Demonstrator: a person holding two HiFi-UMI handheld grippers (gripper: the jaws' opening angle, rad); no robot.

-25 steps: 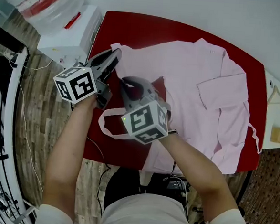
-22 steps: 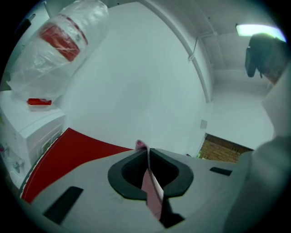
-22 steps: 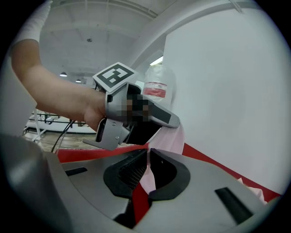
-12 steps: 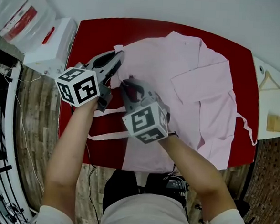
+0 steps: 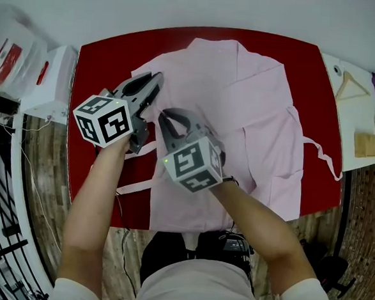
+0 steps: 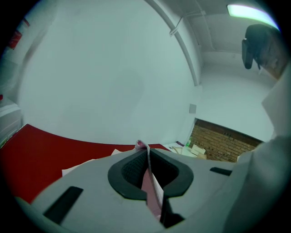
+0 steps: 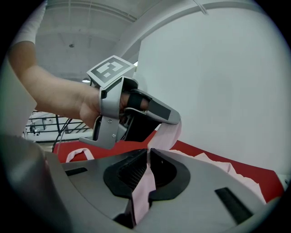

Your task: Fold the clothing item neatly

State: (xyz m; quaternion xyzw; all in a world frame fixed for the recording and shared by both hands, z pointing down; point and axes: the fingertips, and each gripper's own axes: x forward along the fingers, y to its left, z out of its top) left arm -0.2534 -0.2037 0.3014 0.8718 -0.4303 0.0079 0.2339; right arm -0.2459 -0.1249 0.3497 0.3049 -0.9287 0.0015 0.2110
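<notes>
- Fingers point(image 6: 129, 169) of the left gripper point(image 6: 146, 152) are squeezed shut on a thin bit of the pink clothing item point(image 5: 241, 111). A bit of cloth pokes out at the tip.
- Fingers point(image 7: 127, 175) of the right gripper point(image 7: 148, 154) are squeezed shut on pink cloth too, and some of it hangs out below them.
- Both grippers hold the same side edge of the clothing item. The left one is a little farther from the person than the right one.
- In the right gripper view, a strip of pink runs from one gripper to the other. I think two holds on one edge help it stay straight and not flop when it is carried over.
- The held edge is up off the red worktop point(image 5: 101, 57), close to the worktop's left edge. The rest lies flat over the middle and reaches the near edge.
- On the right part, a flap already lies across the cloth. So I think that side is folded and the left side is the one being done.
- A long tie point(image 5: 133, 187) trails on the worktop by the near left corner. It could hang out of the fold if nobody tucks it in.
</notes>
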